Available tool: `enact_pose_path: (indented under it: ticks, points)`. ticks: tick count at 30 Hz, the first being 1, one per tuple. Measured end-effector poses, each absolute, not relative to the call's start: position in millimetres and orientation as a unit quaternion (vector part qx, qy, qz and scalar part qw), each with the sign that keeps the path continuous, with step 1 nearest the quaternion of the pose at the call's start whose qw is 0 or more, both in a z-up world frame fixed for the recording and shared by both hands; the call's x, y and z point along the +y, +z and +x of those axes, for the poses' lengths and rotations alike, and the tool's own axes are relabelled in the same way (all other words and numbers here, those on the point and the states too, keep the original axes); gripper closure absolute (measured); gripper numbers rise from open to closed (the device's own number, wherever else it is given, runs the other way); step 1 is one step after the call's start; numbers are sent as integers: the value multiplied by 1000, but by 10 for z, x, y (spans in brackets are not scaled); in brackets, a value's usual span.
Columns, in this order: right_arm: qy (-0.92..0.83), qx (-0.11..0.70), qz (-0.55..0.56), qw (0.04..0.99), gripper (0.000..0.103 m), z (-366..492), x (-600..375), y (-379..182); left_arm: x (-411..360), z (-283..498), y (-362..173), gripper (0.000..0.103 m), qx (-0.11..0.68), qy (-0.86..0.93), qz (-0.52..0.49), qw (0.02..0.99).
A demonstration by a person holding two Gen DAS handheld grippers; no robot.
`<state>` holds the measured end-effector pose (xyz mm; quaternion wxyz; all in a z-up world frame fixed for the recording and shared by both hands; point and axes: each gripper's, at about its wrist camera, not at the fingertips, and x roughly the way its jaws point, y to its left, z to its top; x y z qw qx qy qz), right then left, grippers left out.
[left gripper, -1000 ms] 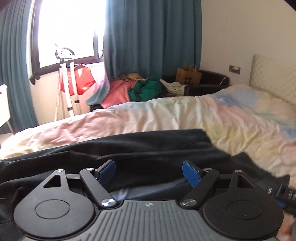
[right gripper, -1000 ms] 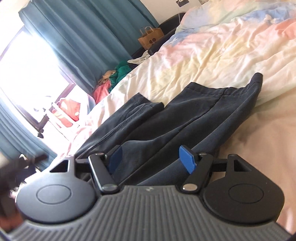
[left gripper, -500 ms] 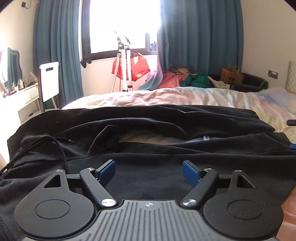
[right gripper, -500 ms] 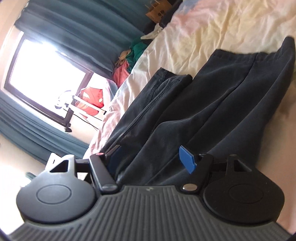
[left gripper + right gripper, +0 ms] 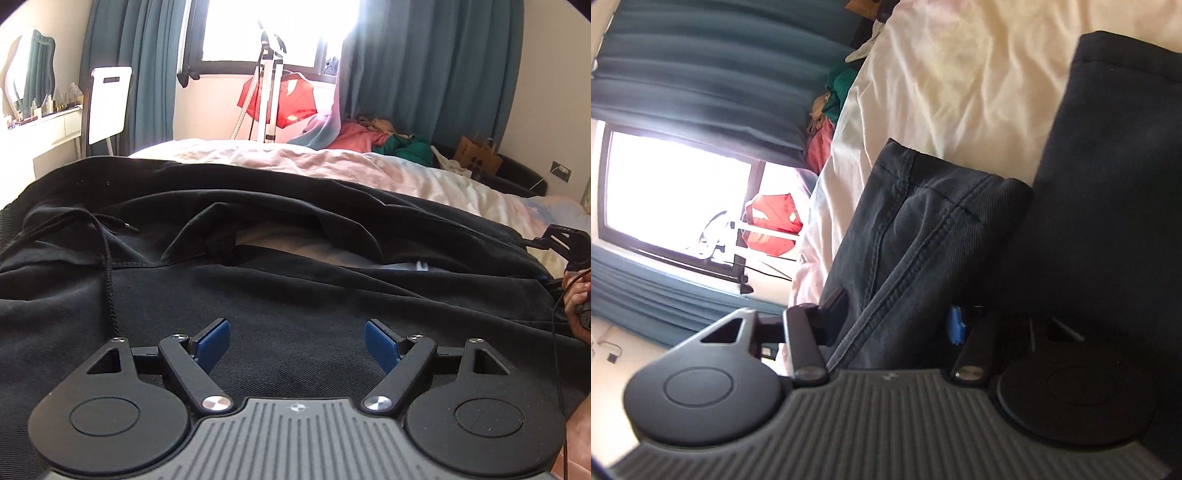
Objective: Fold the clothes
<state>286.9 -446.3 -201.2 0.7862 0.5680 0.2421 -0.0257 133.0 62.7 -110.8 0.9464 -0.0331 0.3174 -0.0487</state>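
Black drawstring trousers lie spread across the bed, waist and cord to the left. My left gripper hovers open just over the trouser seat, nothing between its blue pads. In the right wrist view the camera is rolled on its side. My right gripper straddles the hem end of one stitched leg. Its fingers stand open but narrowed, and the cloth fills the gap between them. The other leg lies beside it. A person's hand shows at the right edge.
The pale quilt covers the bed beyond the trousers. Behind stand a white stand with a red cloth, a white chair, a heap of pink and green clothes and a paper bag.
My left gripper has swung left toward the waist. The right gripper has rolled sideways and moved in until the leg's hem sits between its fingers, which have drawn closer together.
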Motion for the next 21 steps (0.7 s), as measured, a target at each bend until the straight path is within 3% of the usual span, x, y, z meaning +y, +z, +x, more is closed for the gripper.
enact_pose_path:
  ticks: [1, 4, 14, 21]
  points:
    - [-37, 247, 562, 788, 74, 2928, -4475, -2030, 602, 1350, -1131, 21, 321, -49, -32, 945]
    - [-59, 241, 573, 781, 96, 3029, -4578, -2086, 520, 1399, -1197, 21, 324, -60, -31, 944]
    - [-110, 130, 530, 831, 96, 2966, -5019, -1658, 431, 1269, -1122, 21, 286, -101, -45, 952]
    - [-166, 166, 493, 838, 96, 2750, -5324, -1911, 439, 1240, -1082, 21, 287, -105, -53, 951]
